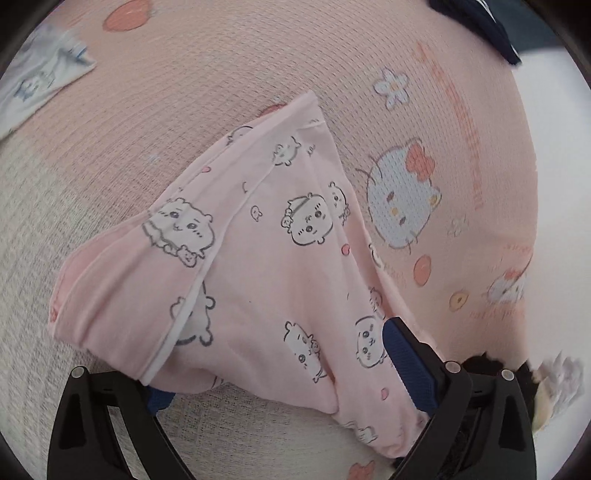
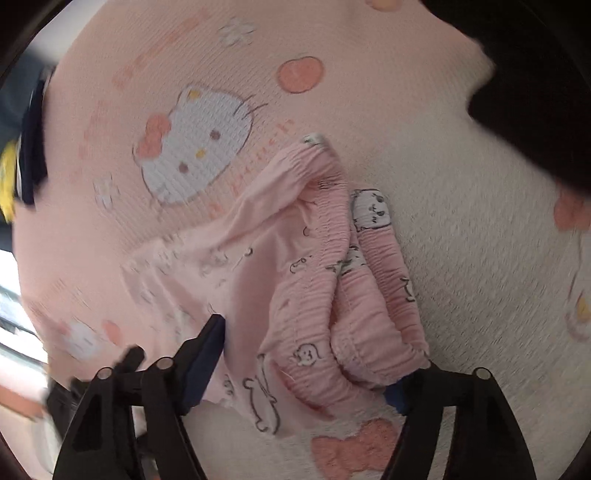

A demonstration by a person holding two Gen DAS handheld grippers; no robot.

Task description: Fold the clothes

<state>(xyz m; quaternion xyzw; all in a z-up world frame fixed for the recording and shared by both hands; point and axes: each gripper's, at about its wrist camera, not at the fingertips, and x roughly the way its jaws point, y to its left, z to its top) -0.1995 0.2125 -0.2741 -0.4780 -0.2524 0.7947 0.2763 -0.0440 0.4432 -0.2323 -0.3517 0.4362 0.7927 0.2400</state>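
Observation:
A pink garment (image 1: 266, 258) printed with small cartoon animals lies folded on a pink cat-print blanket (image 1: 184, 92). In the left wrist view my left gripper (image 1: 277, 365) stands wide open over the garment's near edge. The cloth lies loose between its blue pads (image 1: 402, 358), and the left pad is partly hidden under the hem. In the right wrist view the garment's gathered elastic waistband (image 2: 369, 295) is bunched between the fingers of my right gripper (image 2: 306, 362). That gripper is open too, with its pads (image 2: 208, 354) beside the cloth, not pressing on it.
A white and blue garment (image 1: 40, 74) lies at the blanket's far left. A dark navy cloth (image 1: 480, 22) sits at the top right, and shows again as navy cloth (image 2: 31, 147) at the left. A dark shape (image 2: 535, 92) covers the upper right. The blanket's edge (image 1: 532, 166) borders a white surface.

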